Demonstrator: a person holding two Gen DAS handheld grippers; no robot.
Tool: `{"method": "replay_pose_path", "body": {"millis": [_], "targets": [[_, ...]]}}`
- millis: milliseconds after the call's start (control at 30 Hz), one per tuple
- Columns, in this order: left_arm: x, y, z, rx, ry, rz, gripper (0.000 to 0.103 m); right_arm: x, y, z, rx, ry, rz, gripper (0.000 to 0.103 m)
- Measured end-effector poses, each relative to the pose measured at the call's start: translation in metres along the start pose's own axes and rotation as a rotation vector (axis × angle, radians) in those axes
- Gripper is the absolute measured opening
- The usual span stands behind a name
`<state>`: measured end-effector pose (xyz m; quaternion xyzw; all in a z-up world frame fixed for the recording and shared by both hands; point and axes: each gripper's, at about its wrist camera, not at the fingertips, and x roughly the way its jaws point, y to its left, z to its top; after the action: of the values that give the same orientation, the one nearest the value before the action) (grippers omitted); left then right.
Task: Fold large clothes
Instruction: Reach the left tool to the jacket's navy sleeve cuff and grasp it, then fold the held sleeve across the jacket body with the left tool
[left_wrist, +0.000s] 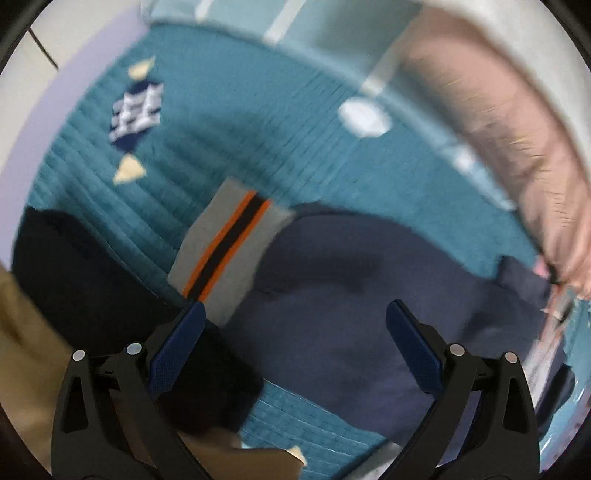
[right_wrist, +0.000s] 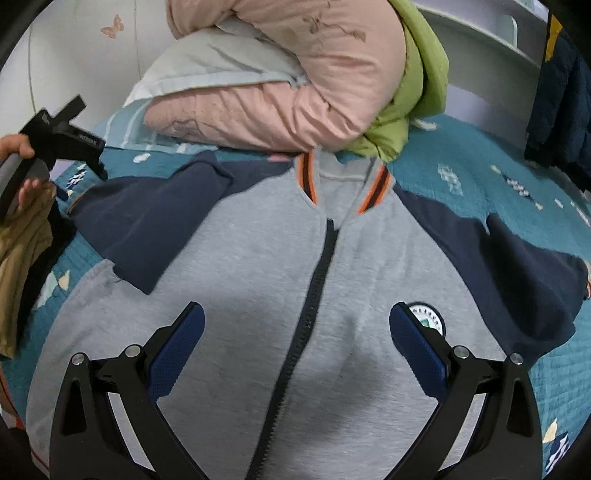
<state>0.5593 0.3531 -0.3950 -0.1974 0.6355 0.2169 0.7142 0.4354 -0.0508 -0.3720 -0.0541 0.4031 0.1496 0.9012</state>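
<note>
- Jacket (right_wrist: 236, 295) laid flat, zipped front up, on bedspread (right_wrist: 480, 162) for folding.
- Left gripper (left_wrist: 293, 332) spread wide, empty, held over navy sleeve (left_wrist: 369, 288).
- Right gripper (right_wrist: 295, 332) spread wide, empty, above chest.

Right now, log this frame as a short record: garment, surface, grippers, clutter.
garment: grey zip jacket with navy sleeves, front up, zipped, lying flat
sleeve: one navy sleeve folded in over the chest
surface: teal quilt on a bed
left gripper: jaws open, empty, above the sleeve
right gripper: jaws open, empty, above the chest
clutter: pink duvet, pillow, tan cloth
</note>
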Motion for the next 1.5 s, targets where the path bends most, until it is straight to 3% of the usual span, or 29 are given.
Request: {"method": "replay_pose_path", "body": {"millis": [100,433,533,567,667,733,933,1200,1300,1400,1500], "targets": [[0.009,0.008,0.004,-0.056,-0.008,-0.006,0.098,0.000,-0.007,0.002,0.017,-0.001,-0.001,0.097],[0.023,-0.008,0.001,-0.020,-0.019,0.060,0.094,0.004,-0.012,0.000,0.039,0.007,0.000,0.097],[0.020,-0.016,-0.006,-0.013,-0.052,0.086,0.076,0.004,-0.011,0.000,0.038,0.004,0.001,0.097],[0.018,-0.013,-0.008,-0.015,-0.062,0.091,0.059,0.004,-0.011,0.000,0.040,0.007,0.003,0.097],[0.001,-0.010,-0.012,-0.018,-0.098,0.061,0.030,0.007,-0.012,-0.001,0.043,0.014,0.006,0.097],[-0.010,-0.013,-0.016,-0.014,-0.139,0.012,0.018,0.007,-0.012,-0.001,0.050,0.016,0.014,0.097],[-0.069,-0.020,-0.039,0.000,-0.291,-0.153,0.015,0.007,0.003,0.001,0.018,-0.004,0.014,0.097],[-0.202,-0.008,-0.061,0.161,-0.522,-0.250,0.015,0.036,0.071,0.026,-0.120,-0.004,-0.008,0.097],[-0.239,-0.017,-0.075,0.223,-0.556,-0.319,0.015,0.054,0.093,0.035,-0.165,0.021,0.034,0.097],[-0.259,-0.046,-0.096,0.297,-0.559,-0.390,0.015,0.086,0.110,0.032,-0.249,0.128,0.054,0.097],[-0.263,-0.088,-0.109,0.357,-0.532,-0.467,0.015,0.090,0.091,0.032,-0.179,0.175,0.138,0.095]]}}
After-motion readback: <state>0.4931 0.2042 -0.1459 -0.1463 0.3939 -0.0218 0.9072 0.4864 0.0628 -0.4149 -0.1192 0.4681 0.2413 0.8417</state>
